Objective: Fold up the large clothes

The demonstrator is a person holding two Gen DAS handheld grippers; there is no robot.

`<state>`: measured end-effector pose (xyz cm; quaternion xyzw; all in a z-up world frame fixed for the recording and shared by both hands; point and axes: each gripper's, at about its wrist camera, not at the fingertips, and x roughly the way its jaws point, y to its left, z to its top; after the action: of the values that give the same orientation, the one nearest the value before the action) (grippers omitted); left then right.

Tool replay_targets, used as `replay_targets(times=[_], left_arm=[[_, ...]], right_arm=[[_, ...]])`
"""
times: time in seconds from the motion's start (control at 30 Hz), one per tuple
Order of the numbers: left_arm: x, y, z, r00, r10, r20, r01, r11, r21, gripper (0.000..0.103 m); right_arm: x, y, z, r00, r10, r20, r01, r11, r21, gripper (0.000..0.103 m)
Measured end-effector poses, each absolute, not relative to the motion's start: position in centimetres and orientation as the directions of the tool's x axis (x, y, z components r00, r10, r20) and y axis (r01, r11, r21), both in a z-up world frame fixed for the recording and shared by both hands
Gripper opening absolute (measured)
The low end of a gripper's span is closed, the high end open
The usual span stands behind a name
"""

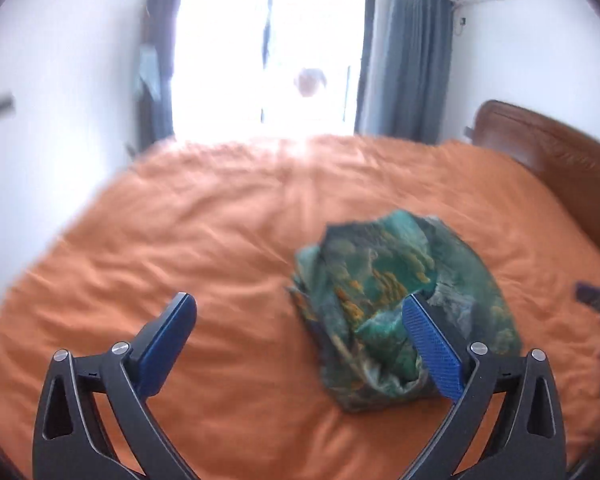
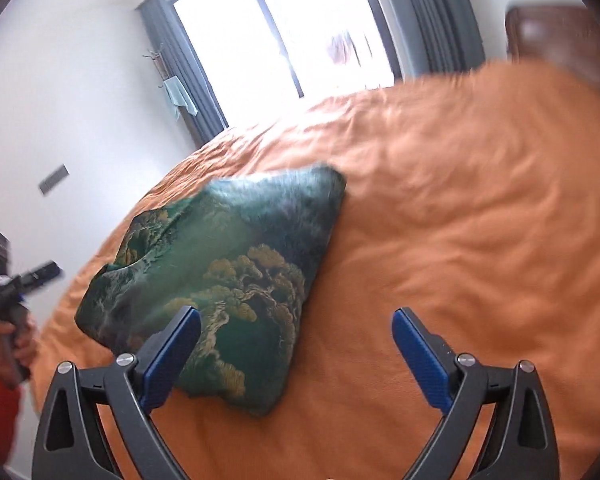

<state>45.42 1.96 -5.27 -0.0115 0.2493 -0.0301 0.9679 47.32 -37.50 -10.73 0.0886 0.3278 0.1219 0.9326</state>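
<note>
A green garment with a gold tree print [image 1: 392, 300] lies folded into a compact bundle on the orange bedspread [image 1: 204, 240]. It also shows in the right wrist view [image 2: 228, 272]. My left gripper [image 1: 300, 316] is open and empty, held above the bed with its right finger over the bundle's near edge. My right gripper [image 2: 296, 328] is open and empty above the bed, its left finger over the bundle's near corner. The left gripper also shows in the right wrist view [image 2: 16, 276], held by a hand at the far left. Both views are motion-blurred.
The orange bedspread [image 2: 460, 220] covers a wide bed. A brown headboard [image 1: 556, 152] stands at the right. A bright window [image 1: 268, 52] with grey curtains [image 1: 408, 52] lies beyond the bed. White walls flank it.
</note>
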Motion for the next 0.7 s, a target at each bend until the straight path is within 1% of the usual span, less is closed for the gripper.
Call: replay_targets(times=[0.03,0.1,0.17,0.23,0.27,0.3,0.37,0.43,0.6,0.7], left_arm=[[43.6,1.4,-4.6,0.895,-0.016,-0.446,0.022,1.000,0.008,0.103],[40.9,1.2,-4.2,0.916,0.026,-0.400,-0.001,0.998,0.063,0.103],[37.8,1.0,-3.8,0.924,0.069,-0.376,-0.039,0.995,0.087,0.103],[34.8,0.6,-3.8,0.917,0.143,-0.372,-0.115,0.989,0.097,0.103],[33.0,0.9,-3.8,0.910,0.152,-0.385,-0.124,0.988,0.096,0.103],[31.7,0.7,-4.0,0.899,0.141,-0.415,-0.116,0.990,0.086,0.103],[29.4,0.6,-4.6,0.859,0.104,-0.501,-0.092,0.995,0.048,0.103],[27.6,0.2,-5.0,0.836,0.073,-0.544,-0.083,0.996,0.006,0.103],[23.0,-1.2,-3.8,0.829,0.044,-0.557,-0.065,0.998,-0.018,0.103],[21.9,-1.7,-2.9,0.823,0.029,-0.567,-0.058,0.998,-0.034,0.103]], right_arm=[[45.7,-36.8,-9.4,0.783,0.251,-0.570,-0.169,0.967,0.193,0.098],[42.7,-35.8,-7.3,0.823,0.205,-0.530,-0.165,0.979,0.123,0.098],[39.4,-34.5,-5.1,0.864,0.180,-0.470,-0.160,0.984,0.083,0.098],[35.7,-33.1,-3.6,0.893,0.165,-0.418,-0.146,0.986,0.077,0.103],[34.3,-32.7,-3.1,0.898,0.158,-0.411,-0.132,0.987,0.090,0.103],[33.0,-32.1,-3.0,0.893,0.152,-0.423,-0.121,0.988,0.100,0.103],[31.0,-30.9,-3.2,0.874,0.147,-0.462,-0.113,0.989,0.100,0.103],[28.7,-29.8,-3.6,0.874,0.122,-0.471,-0.085,0.991,0.099,0.103],[23.7,-27.8,-3.5,0.874,0.071,-0.481,-0.042,0.997,0.070,0.103],[21.9,-26.7,-2.9,0.867,0.077,-0.493,-0.055,0.997,0.059,0.103]])
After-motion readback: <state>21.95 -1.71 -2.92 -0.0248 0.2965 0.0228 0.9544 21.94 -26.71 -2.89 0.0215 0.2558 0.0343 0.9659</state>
